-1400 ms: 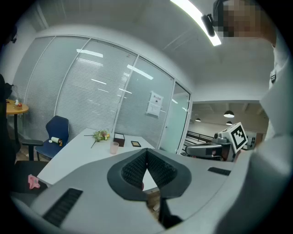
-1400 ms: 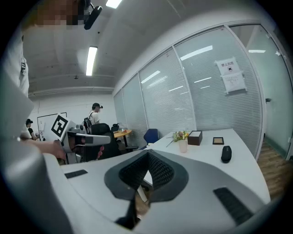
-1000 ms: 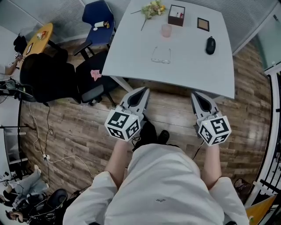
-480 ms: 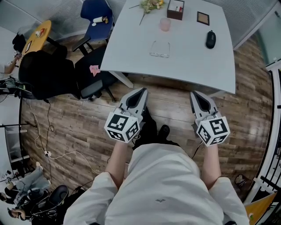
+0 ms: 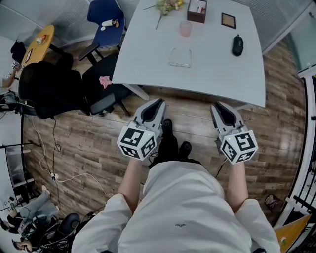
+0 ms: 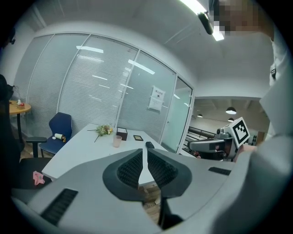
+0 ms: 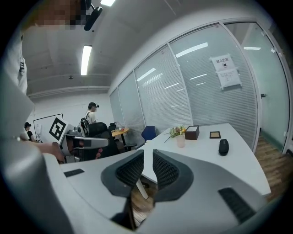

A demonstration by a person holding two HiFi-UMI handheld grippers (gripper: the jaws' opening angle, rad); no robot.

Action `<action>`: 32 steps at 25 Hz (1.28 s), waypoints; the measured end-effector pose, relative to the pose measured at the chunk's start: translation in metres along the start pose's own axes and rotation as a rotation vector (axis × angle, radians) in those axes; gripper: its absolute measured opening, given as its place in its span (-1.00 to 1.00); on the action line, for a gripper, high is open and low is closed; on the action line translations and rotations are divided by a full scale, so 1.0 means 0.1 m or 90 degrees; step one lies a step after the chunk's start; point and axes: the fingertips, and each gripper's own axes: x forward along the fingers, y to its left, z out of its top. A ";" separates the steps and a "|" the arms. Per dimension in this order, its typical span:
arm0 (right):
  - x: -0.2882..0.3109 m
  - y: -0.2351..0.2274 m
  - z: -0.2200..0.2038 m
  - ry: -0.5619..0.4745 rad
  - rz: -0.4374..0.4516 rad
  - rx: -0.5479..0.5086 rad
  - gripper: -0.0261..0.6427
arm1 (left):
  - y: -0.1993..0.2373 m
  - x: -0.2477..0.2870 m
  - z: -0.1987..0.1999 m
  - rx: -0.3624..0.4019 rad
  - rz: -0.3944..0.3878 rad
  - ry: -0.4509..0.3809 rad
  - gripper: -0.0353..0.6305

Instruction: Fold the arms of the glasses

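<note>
Holding both grippers low over the wood floor, short of the near edge of the white table, I see the glasses lying on the tabletop at my 12 o'clock, well apart from either tool, arms apparently unfolded and pointing away from me. My left gripper has its jaws pressed together with nothing between them. My right gripper is opening, a narrow gap showing between its pads and nothing in it. From the glasses, a pink cup stands at 12 o'clock, a black mouse lies toward 3 o'clock, and flowers lie at 11 o'clock.
</note>
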 end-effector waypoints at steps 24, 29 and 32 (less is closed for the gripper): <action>1.22 -0.23 0.58 -0.004 -0.061 -0.012 -0.51 | 1.09 0.83 0.56 0.026 -0.087 0.004 -0.54; 1.38 -0.27 0.65 -0.009 -0.089 -0.011 -0.51 | 1.25 0.97 0.56 0.027 -0.109 0.018 -0.54; 1.44 -0.26 0.64 -0.004 -0.099 -0.008 -0.51 | 1.33 1.03 0.54 0.026 -0.119 0.027 -0.54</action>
